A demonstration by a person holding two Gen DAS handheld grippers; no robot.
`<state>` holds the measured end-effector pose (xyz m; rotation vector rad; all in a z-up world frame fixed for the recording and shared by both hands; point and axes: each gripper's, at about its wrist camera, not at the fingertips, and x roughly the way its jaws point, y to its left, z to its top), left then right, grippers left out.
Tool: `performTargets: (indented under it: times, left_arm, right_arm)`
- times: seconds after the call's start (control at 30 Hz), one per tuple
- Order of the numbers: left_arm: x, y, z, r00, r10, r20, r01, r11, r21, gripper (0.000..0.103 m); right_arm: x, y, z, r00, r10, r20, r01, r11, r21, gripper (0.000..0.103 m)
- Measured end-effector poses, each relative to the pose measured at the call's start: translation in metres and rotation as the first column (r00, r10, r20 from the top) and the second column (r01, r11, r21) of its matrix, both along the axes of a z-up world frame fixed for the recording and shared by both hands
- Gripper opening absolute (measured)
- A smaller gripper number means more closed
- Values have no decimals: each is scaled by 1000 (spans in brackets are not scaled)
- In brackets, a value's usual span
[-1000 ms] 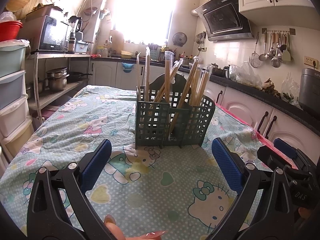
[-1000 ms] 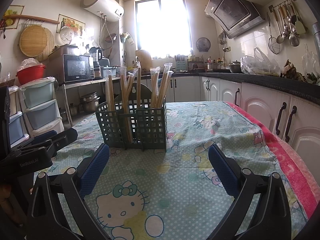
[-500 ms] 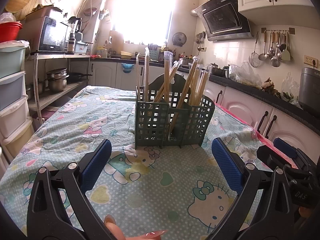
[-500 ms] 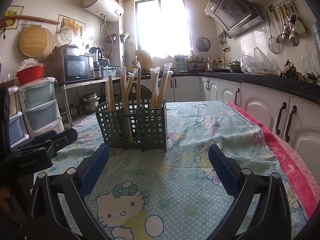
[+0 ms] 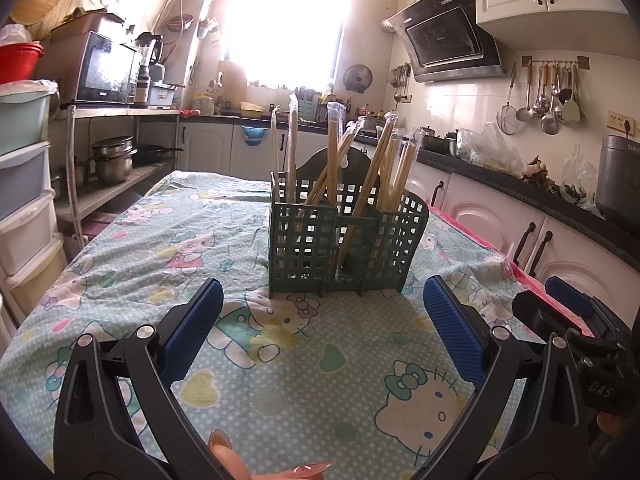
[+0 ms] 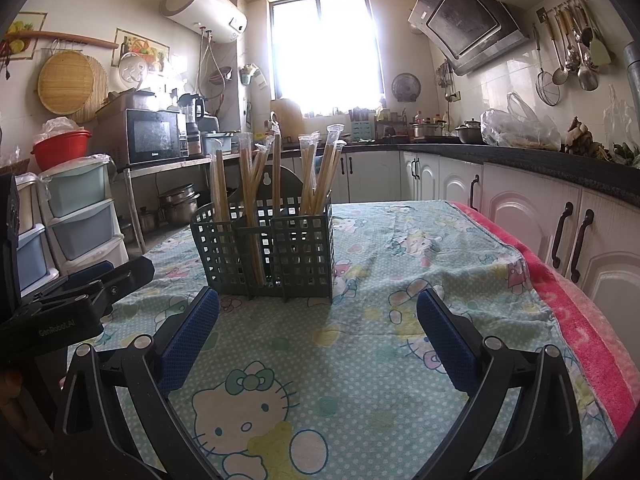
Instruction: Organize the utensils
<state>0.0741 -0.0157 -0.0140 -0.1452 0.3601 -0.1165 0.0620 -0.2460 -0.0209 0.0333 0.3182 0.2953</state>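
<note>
A dark green lattice utensil holder (image 5: 344,248) stands upright on the table with the Hello Kitty cloth (image 5: 280,360). Several wrapped pairs of wooden chopsticks (image 5: 332,152) stand in its compartments. It also shows in the right wrist view (image 6: 268,252) with the chopsticks (image 6: 276,168). My left gripper (image 5: 320,312) is open and empty, a short way in front of the holder. My right gripper (image 6: 316,320) is open and empty, also in front of the holder. The right gripper shows at the right edge of the left wrist view (image 5: 576,320); the left gripper shows at the left of the right wrist view (image 6: 80,292).
A kitchen counter with white cabinets (image 5: 520,216) runs along the right of the table. A shelf with pots (image 5: 112,160) and plastic drawers (image 5: 24,200) stand to the left. A pink towel (image 6: 580,312) lies along the table's right edge.
</note>
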Motion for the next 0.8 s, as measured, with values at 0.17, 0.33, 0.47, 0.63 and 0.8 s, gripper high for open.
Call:
performTargets:
  times: [0.17,0.33,0.47,0.63,0.8]
  left_arm:
    - [1,-2,0,1000,16,0,-16,1000,27,92]
    - [4,-1,-1,1000,9,-24,-9,1000,21,92]
    - [11,5,0,995,47,-86,-47,999,-1,92]
    - [21,27,5,985,93,-143,-97,995,-21,92]
    - [58,66,13,956,216,-197,-198,974,108,92]
  right_arm:
    - [0,0,0,1000,0,0,0,1000,-1,96]
    - [1,-3,0,1000,-18,-9,18,1000,0,96]
    - [6,-13,1,998,-61,-22,61,998,6,96]
    - [28,-38,7,988,-113,-104,116,993,17,96]
    - [88,-74,8,940,-216,-263,203,976,-77,96]
